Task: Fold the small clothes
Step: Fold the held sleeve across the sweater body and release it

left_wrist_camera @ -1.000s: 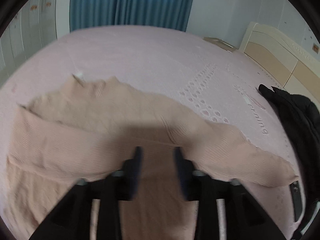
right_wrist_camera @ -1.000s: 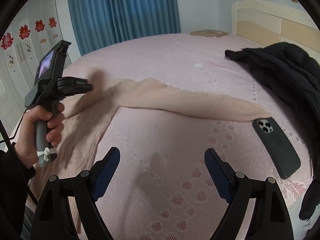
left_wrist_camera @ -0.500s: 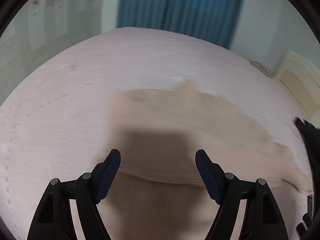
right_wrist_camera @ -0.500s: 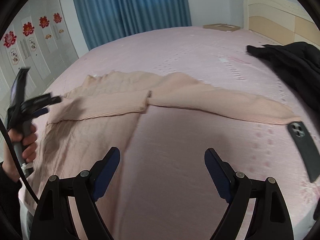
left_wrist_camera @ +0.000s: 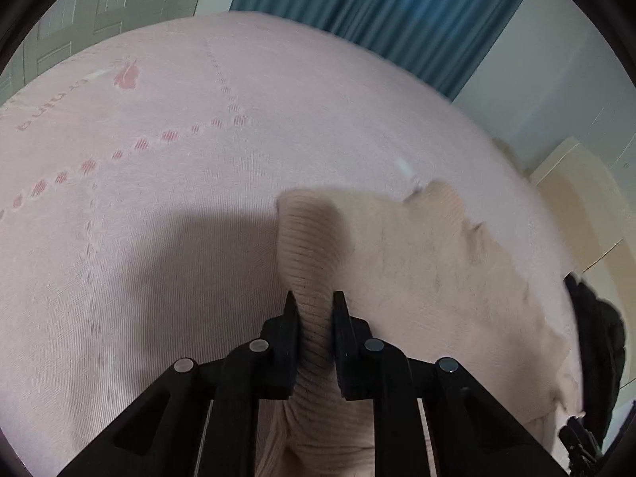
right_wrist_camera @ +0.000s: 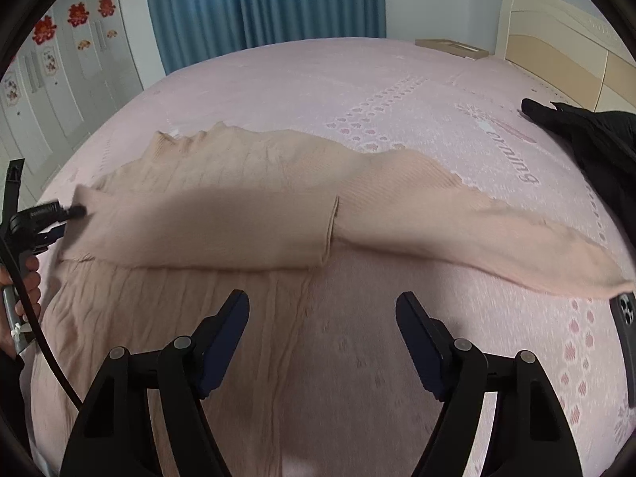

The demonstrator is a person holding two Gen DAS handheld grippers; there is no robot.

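Note:
A beige ribbed sweater (right_wrist_camera: 222,206) lies flat on the pink bed (right_wrist_camera: 357,87). One sleeve is folded across the chest, its cuff (right_wrist_camera: 330,230) near the middle; the other sleeve (right_wrist_camera: 497,234) stretches out to the right. My left gripper (left_wrist_camera: 314,298) is at the sweater's left edge, its jaws closing on a raised fold of the sweater (left_wrist_camera: 310,246) that fills the gap between them. In the right wrist view the left gripper (right_wrist_camera: 75,210) shows at the far left. My right gripper (right_wrist_camera: 322,302) hovers over the sweater's lower body; its jaws are closing with nothing between them.
A black jacket (right_wrist_camera: 588,135) lies at the bed's right side, and a dark phone (right_wrist_camera: 628,318) rests by the outstretched sleeve's end. A cream headboard (right_wrist_camera: 556,39) and blue curtain (right_wrist_camera: 262,0) stand beyond. A hand (right_wrist_camera: 28,278) holds the left gripper's handle.
My left gripper swung left to the sweater's edge, opened wide, then closed on a fold there. My right gripper came in closer over the sweater's body and its jaws narrowed slightly.

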